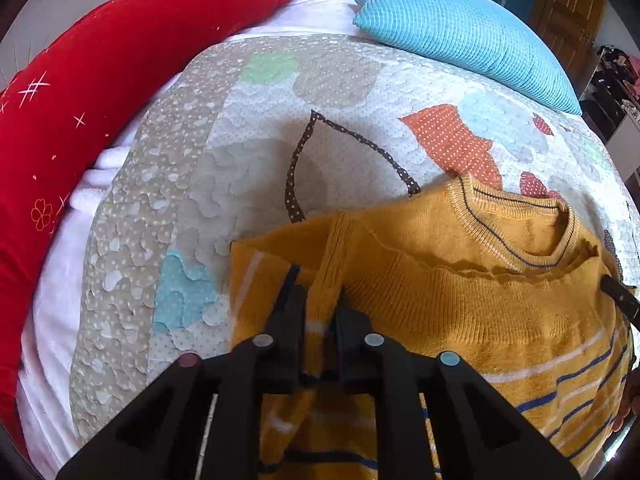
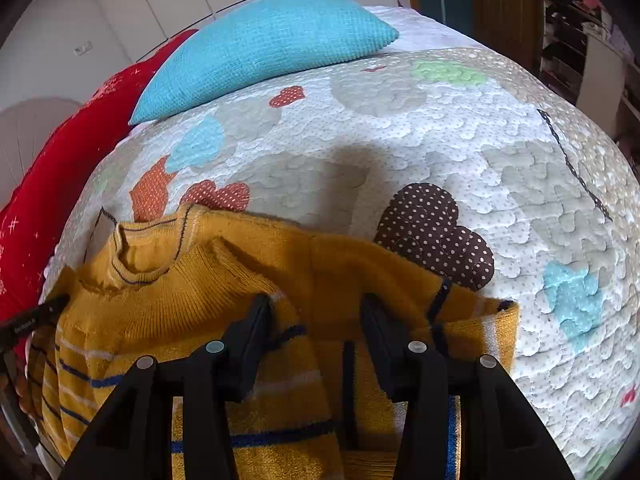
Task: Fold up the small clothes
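A small mustard-yellow knit sweater (image 1: 460, 300) with blue and white stripes lies on the quilted bedspread, collar toward the pillows. My left gripper (image 1: 320, 292) is shut on a raised fold of the sweater's sleeve near its left edge. In the right wrist view the sweater (image 2: 200, 300) fills the foreground, with its right sleeve folded across the body. My right gripper (image 2: 316, 312) is open, its fingers spread just above the folded sleeve, holding nothing. The right gripper's fingertip shows at the far right of the left wrist view (image 1: 620, 300).
The patchwork quilt (image 1: 240, 160) covers the bed. A red cushion (image 1: 80, 100) lies along the left side and a blue pillow (image 1: 460, 32) at the head. A shelf with clutter (image 2: 580, 20) stands beyond the bed.
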`<state>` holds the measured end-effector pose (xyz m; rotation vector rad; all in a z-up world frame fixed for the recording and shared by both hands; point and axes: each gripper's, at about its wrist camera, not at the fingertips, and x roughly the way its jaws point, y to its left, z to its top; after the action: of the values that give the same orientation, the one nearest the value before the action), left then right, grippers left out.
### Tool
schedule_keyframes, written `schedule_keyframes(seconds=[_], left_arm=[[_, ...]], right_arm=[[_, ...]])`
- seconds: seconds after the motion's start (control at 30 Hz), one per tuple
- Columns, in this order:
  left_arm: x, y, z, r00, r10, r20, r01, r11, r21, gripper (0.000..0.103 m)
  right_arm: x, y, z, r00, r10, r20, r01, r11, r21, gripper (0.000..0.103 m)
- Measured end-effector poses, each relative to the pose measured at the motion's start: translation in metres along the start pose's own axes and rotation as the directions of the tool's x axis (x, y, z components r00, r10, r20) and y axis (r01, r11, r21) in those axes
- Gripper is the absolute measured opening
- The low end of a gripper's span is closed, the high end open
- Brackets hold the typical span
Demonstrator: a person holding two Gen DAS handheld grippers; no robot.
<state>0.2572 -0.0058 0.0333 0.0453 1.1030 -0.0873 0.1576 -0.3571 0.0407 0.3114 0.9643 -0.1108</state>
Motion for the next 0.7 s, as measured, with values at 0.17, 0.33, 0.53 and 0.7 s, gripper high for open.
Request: schedule_keyframes(seconds=[0.17, 0.33, 0.53, 0.7], left_arm=[[-0.029, 0.027, -0.009, 0.992, -0.11, 0.066, 0.118, 0.983, -0.138, 0.053], [-0.085, 0.048, -0.047, 0.972, -0.174, 0.157, 0.197, 0.97, -0.144, 0.072], [-0.106, 0.069, -0.123, 0.952, -0.263, 0.156, 0.289, 0.941, -0.175, 0.079], [-0.076, 0.075, -0.179, 0.941, -0.325, 0.091, 0.337, 0.906, -0.254, 0.079]], right_arm=[[-0.02, -0.011, -0.005, 0.998, 0.002, 0.062, -0.006, 0.998, 0.058, 0.056], [-0.067, -0.057, -0.009, 0.989, 0.044, 0.141, -0.07, 0.98, 0.188, 0.064], [-0.111, -0.096, -0.033, 0.982, 0.086, 0.167, -0.119, 0.972, 0.203, 0.064], [-0.117, -0.072, -0.05, 0.96, 0.236, 0.149, -0.255, 0.959, 0.124, 0.065]])
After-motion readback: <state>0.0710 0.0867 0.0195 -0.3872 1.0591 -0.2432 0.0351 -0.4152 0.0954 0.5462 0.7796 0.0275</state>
